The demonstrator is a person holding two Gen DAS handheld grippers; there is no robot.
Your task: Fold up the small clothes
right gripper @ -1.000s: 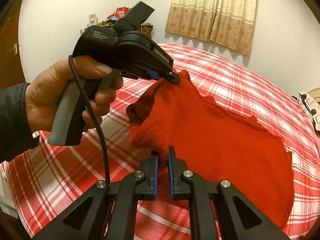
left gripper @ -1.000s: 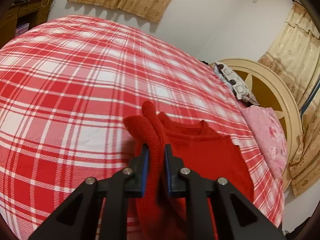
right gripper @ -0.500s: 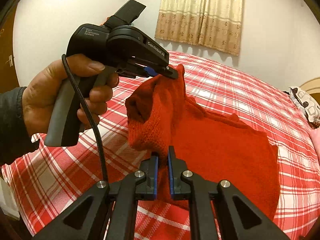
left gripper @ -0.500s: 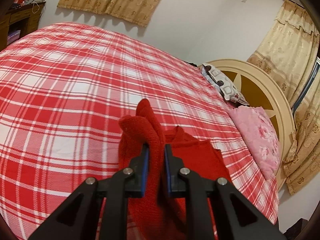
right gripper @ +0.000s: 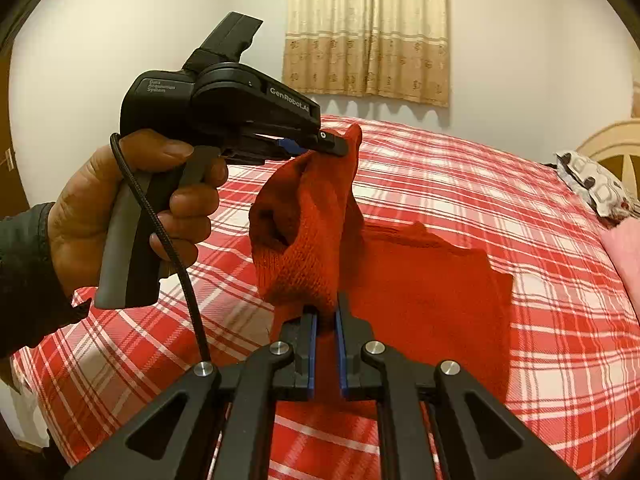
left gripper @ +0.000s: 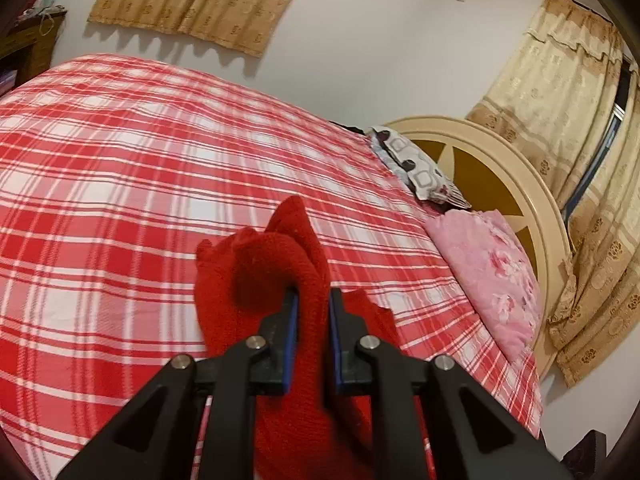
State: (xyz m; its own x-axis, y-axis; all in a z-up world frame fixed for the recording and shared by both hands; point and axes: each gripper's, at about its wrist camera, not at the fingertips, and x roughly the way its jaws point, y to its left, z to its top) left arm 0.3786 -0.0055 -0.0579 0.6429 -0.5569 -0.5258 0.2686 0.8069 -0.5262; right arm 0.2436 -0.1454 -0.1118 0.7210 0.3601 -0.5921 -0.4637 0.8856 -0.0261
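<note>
Left wrist view
Your left gripper (left gripper: 313, 312): its jaws were pinching a bunched fold of the red knit sweater (left gripper: 280, 264), raised off the bed.
Sweater: it hung down on both sides of the jaws, with a small part lying on the plaid bedspread (left gripper: 120, 168) just right of them.
Only here: the pink floral pillow (left gripper: 492, 272) in full, the cream headboard (left gripper: 532, 184) and the curtain (left gripper: 560, 92) at the right.

Right wrist view
Your right gripper (right gripper: 324, 322): its jaws were nipped tight on the lower edge of the lifted sweater (right gripper: 304, 240).
Your left hand (right gripper: 120, 208): it gripped the handle of the other gripper (right gripper: 338, 145), whose tip held the sweater's highest point.
Only here: the sweater's body spread flat on the bedspread (right gripper: 520, 208) to the right, the dark sleeve (right gripper: 24, 280) and the black cable (right gripper: 168, 240).
Both views: the patterned pillow (right gripper: 596, 184) by the headboard.
</note>
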